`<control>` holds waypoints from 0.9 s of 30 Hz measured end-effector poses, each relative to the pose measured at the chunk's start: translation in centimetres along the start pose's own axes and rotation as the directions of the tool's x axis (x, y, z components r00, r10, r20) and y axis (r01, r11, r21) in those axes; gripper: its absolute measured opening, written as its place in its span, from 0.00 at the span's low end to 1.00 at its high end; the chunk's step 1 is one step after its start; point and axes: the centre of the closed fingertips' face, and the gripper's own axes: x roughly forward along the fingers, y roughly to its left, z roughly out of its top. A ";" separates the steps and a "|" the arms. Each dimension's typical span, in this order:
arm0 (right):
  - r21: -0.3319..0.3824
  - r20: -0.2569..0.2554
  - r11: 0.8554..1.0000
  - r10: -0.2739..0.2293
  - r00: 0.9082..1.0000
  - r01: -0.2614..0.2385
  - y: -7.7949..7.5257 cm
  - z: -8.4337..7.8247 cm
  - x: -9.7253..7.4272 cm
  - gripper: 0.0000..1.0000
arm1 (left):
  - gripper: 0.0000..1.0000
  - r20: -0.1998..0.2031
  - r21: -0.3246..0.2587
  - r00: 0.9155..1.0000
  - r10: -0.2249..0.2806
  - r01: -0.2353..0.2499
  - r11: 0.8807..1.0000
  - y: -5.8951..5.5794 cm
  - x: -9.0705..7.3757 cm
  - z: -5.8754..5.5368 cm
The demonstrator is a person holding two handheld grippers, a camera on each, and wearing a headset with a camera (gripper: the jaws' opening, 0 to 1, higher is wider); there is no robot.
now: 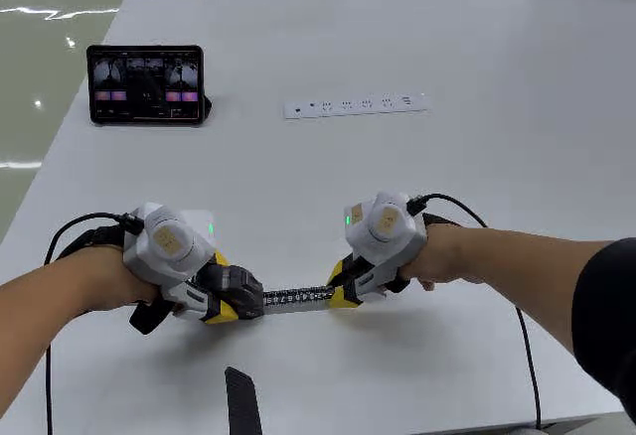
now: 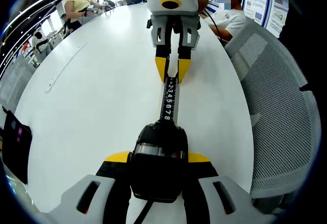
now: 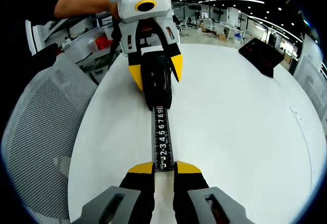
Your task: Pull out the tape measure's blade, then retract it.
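A black tape measure case (image 1: pixel 237 292) sits low over the white table (image 1: pixel 397 48), with my left gripper (image 1: pixel 221 294) shut on it. In the left gripper view the case (image 2: pixel 159 157) fills the space between the yellow-tipped jaws. A short length of dark numbered blade (image 1: pixel 296 298) runs from the case to my right gripper (image 1: pixel 343 290), which is shut on the blade's end. The right gripper view shows the blade (image 3: pixel 162 139) reaching from its jaws to the case (image 3: pixel 156 83); the left gripper view shows the blade (image 2: pixel 169 100) leading to the right gripper (image 2: pixel 172 70).
A tablet (image 1: pixel 146 83) with a lit screen stands at the far left of the table. A white power strip (image 1: pixel 356 106) lies in the middle, further back. A dark flat object (image 1: pixel 241 400) lies near the front edge. Cables trail from both grippers. A mesh chair (image 2: pixel 278 101) stands beside the table.
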 end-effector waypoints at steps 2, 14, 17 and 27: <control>-0.001 -0.002 1.000 -0.002 1.000 0.002 -0.1 -0.2 -0.1 0.09 | 0.33 0.000 -0.001 1.000 0.000 0.000 1.000 0.0 0.0 0.0; 0.006 -0.012 1.000 -0.007 1.000 0.007 -0.3 -1.2 -0.9 0.09 | 0.34 0.001 -0.007 1.000 0.003 -0.003 1.000 0.1 0.0 0.0; 0.011 -0.012 1.000 -0.011 1.000 0.011 -0.4 -1.6 -1.3 0.09 | 0.34 0.000 -0.008 1.000 0.003 -0.003 1.000 0.1 0.0 -0.1; 0.023 -0.015 0.999 -0.026 1.000 0.026 -0.6 -2.6 -2.0 0.09 | 0.34 -0.001 -0.010 1.000 0.005 -0.005 1.000 0.2 0.0 -0.2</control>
